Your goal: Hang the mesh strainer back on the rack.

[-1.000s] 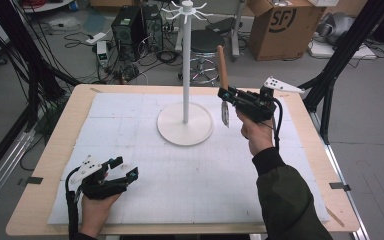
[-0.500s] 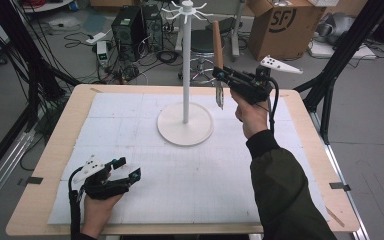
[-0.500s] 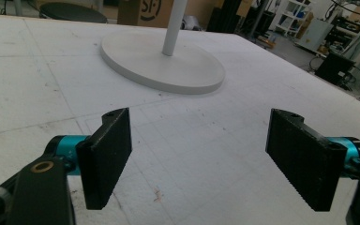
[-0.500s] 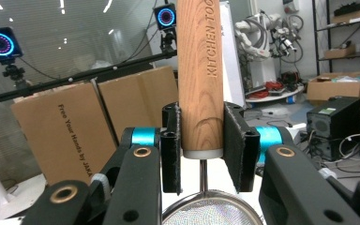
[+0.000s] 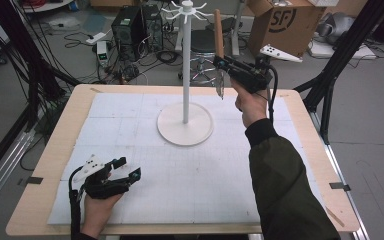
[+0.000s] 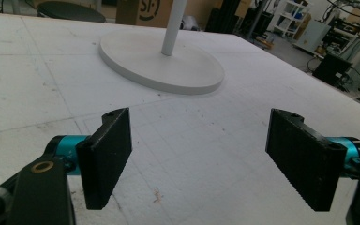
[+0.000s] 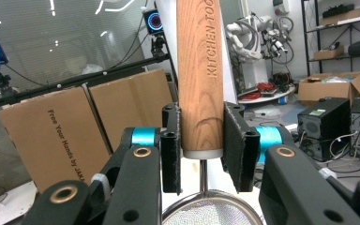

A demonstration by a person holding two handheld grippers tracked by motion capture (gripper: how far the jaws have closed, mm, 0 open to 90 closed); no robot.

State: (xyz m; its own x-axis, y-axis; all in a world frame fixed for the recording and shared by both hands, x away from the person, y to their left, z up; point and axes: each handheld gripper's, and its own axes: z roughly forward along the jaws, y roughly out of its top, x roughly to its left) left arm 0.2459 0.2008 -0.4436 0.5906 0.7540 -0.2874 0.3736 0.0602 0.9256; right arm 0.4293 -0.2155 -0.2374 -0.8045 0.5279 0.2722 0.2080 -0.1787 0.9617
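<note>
A wooden table (image 5: 45, 200) carried a white mat (image 5: 130, 130) that covered most of its top. Near the far edge, at the middle, stood a white rack (image 5: 185, 60): a round base, a thin upright pole, and a ring of small hooks at its top. The right gripper (image 5: 220, 64) was raised in the air above the far right part of the table, just right of the pole and below the hooks. Its jaws were clamped on a strainer (image 7: 199, 70), pressing on the lower end of the wooden handle, just above its metal collar. The strainer's long axis stood close to upright: the handle pointed up towards the hooks and the mesh bowl hung below the jaws. The left gripper (image 5: 127, 167) rested near the front left corner, jaws wide apart with nothing between them. The likely risks were these. With the grip so low on a long handle, the top could swing and miss a hook. A nudge against the thin pole could rock or tip the rack. No hanging hole or loop could be made out on the handle, so the strainer might fail to catch and drop if let go too early.
</note>
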